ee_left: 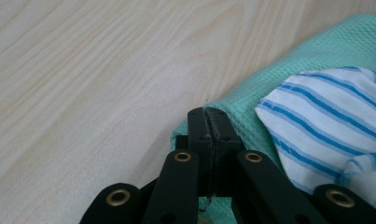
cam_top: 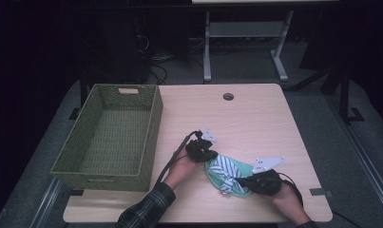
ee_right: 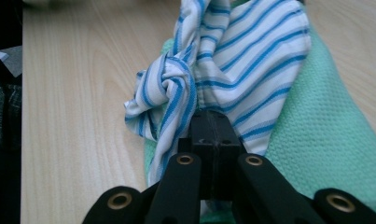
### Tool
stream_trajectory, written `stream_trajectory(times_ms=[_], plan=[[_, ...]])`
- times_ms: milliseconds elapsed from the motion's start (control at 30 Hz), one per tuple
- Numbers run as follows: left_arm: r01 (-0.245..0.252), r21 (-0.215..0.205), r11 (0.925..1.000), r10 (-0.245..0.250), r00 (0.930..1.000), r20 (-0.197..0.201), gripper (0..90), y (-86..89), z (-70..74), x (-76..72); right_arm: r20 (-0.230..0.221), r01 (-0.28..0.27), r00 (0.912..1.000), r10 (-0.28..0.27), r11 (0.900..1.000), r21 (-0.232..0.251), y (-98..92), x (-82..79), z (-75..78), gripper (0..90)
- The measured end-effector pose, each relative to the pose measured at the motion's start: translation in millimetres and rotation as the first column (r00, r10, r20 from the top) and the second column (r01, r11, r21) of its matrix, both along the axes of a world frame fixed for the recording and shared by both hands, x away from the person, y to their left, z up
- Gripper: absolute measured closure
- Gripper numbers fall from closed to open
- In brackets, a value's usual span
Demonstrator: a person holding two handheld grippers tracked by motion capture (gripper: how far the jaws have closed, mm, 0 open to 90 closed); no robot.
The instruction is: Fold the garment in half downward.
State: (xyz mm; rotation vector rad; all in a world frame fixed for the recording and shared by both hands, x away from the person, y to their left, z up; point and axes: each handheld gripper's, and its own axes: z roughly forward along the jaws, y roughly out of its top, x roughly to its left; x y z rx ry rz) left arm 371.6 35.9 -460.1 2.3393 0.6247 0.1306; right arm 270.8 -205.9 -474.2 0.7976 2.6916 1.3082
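Now the left gripper (ee_left: 208,122) pinches the green cloth (ee_left: 316,51) tight at its edge. At 4 o'clock, the right gripper (ee_right: 215,125) bites the striped cloth (ee_right: 251,51), whose pinched bit hides behind the black jaws.

You have a pale wood-grain table (cam_top: 255,118) in front of you, smooth with a soft sheen. On it lies a mint green cloth (ee_left: 311,56) with a fine waffle weave, matt. Over that sits a white cloth with blue stripes (ee_right: 251,51), a thin, soft knit, crumpled. Your gripper arms are matt black plastic with small brass-coloured rivets. The basket (cam_top: 151,137) is olive green, woven, with a rough open texture.
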Motion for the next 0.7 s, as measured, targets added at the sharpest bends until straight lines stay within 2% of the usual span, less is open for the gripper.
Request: stream_trajectory(times_ms=[100, 200, 267, 367, 433, 500, 600, 700], plan=[[-0.006, -0.005, 1.0, 0.006, 1.0, 0.006, 88.6, -1.7, 0.1, 2.5, 0.004, -0.004, 1.0, 0.004, 1.0, -0.002, 2.6, -1.1, 0.7, 89.7], [-0.02, -0.045, 0.9988, 0.021, 0.9998, 0.008, 87.9, 0.4, 3.7, 2.6, 0.028, 0.01, 0.9995, -0.011, 1.0, 0.015, 0.4, -0.9, 5.3, 89.7], [-0.013, -0.046, 0.9988, 0.013, 0.9998, 0.016, 87.9, 2.9, 9.6, 1.5, 0.039, 0.026, 0.9989, -0.027, 0.999, 0.034, -3.8, 0.4, 9.6, 89.7], [-0.005, -0.072, 0.9974, 0.007, 0.9994, 0.034, 87.9, 7.9, 23.4, -4.2, 0.053, 0.055, 0.9969, -0.057, 0.997, 0.048, -11.4, 4.4, 14.5, 89.7], [0.014, -0.079, 0.9968, -0.011, 0.9992, 0.038, 87.9, 9.6, 31.1, -12.2, 0.063, 0.075, 0.9949, -0.079, 0.996, 0.054, -17.3, 7.1, 16.5, 89.7], [0.024, -0.081, 0.9964, -0.021, 0.9991, 0.036, 88.0, 10.3, 33.0, -15.0, 0.07, 0.089, 0.9932, -0.093, 0.995, 0.052, -21.2, 8.9, 17.3, 89.7], [0.06, -0.094, 0.9937, -0.057, 0.998, 0.026, 87.9, 10.4, 37.4, -30.8, 0.07, 0.129, 0.9888, -0.132, 0.991, 0.046, -31.5, 15.0, 16.1, 89.8], [0.083, -0.079, 0.9934, -0.081, 0.9963, 0.03, 87.9, 11.8, 37.3, -49.3, 0.063, 0.144, 0.9873, -0.146, 0.989, 0.036, -35.2, 19.1, 13.1, 89.8]])
